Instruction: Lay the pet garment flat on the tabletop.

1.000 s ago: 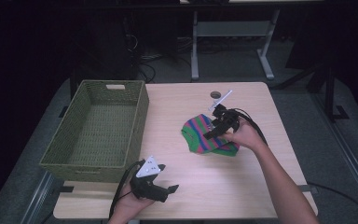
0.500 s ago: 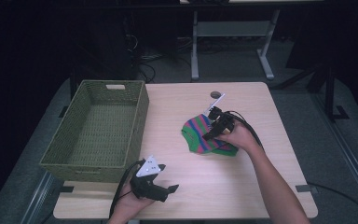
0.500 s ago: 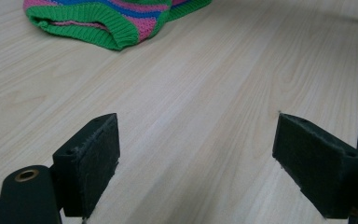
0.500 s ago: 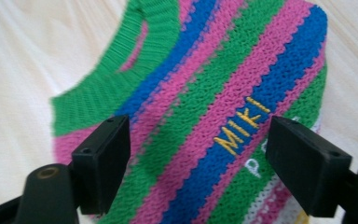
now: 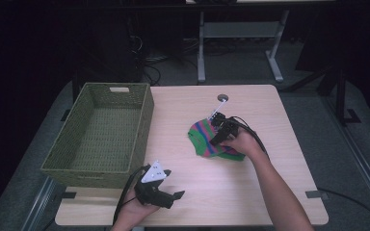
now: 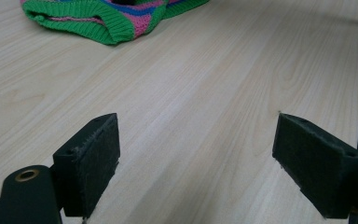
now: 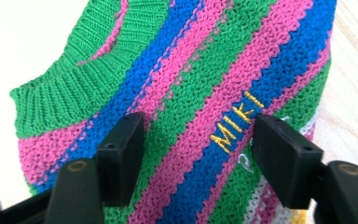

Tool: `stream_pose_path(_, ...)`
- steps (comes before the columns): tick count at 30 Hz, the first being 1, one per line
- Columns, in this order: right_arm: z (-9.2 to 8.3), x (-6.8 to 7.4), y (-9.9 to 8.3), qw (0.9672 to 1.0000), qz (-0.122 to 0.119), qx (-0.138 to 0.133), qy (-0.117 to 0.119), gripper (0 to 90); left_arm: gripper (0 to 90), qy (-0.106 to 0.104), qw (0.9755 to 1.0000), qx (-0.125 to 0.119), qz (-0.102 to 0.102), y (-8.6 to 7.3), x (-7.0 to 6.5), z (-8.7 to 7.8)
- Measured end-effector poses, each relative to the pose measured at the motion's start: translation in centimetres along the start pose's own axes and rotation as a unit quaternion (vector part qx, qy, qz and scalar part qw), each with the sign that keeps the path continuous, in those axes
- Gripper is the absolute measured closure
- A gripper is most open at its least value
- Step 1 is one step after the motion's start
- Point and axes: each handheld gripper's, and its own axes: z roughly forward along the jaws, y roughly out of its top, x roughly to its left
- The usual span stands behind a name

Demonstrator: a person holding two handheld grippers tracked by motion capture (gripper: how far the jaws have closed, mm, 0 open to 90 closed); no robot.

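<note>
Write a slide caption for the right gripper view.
Right tool, jaws just closing, straddles a striped knit garment with "MIKI" stitched in yellow.

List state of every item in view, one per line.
striped knit garment: lying crumpled on the table, not lifted, between the right gripper's pads
right gripper: jaws down on the knit, just been closing, pads not yet pressing it
left gripper: jaws wide open, nothing between them, low over bare wood
woven basket: upright, empty
table: bare apart from knit and basket
</note>
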Motion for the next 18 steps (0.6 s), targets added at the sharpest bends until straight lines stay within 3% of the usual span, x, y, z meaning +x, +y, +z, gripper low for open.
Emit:
stream_pose_path(9,-0.23,-0.15,-0.04,0.9999,0.012,-0.005,-0.01,56.3,14.6,0.0,1.0,0.001,-0.001,0.03,0.18,0.06)
stream_pose_path(18,-0.26,-0.11,0.12,0.9996,0.016,-0.002,-0.024,65.9,14.6,-0.001,1.0,0.002,-0.001,-0.01,0.12,0.12)
